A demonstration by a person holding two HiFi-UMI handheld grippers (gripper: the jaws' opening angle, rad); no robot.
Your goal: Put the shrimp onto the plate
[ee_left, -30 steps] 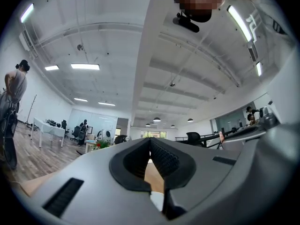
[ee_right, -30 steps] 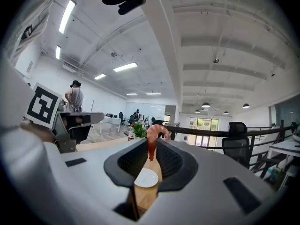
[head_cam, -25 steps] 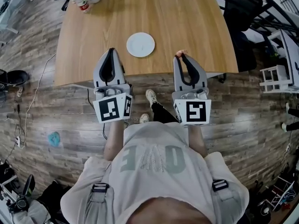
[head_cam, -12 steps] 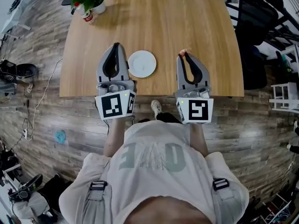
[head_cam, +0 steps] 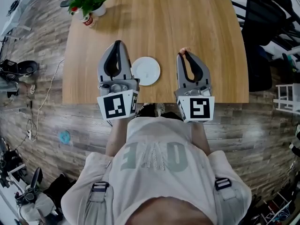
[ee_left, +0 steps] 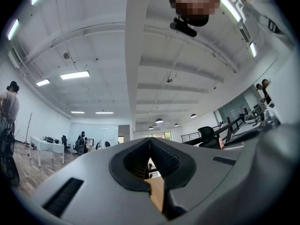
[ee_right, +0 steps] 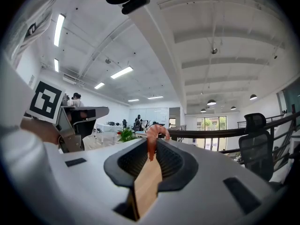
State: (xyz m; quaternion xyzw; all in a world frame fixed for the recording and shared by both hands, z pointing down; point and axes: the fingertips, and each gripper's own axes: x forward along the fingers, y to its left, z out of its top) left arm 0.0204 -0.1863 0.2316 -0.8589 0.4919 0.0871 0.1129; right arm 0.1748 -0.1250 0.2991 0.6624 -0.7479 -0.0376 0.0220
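The shrimp [ee_right: 153, 136] is pinched at the tips of the right gripper [head_cam: 185, 56], above the table [head_cam: 197, 22] near its near edge. The white plate [head_cam: 146, 71] lies just left, between the grippers. The left gripper [head_cam: 117, 44] is pressed together, empty. Both point at the far edge. The shirt print is unreadable.

The plate [head_cam: 146, 71] lies by the table's [head_cam: 187, 18] near edge, between the left gripper [head_cam: 117, 44] and the right gripper [head_cam: 183, 54] with the shrimp [ee_right: 151, 139]; a potted plant [head_cam: 87, 3] occupies the far-left corner.
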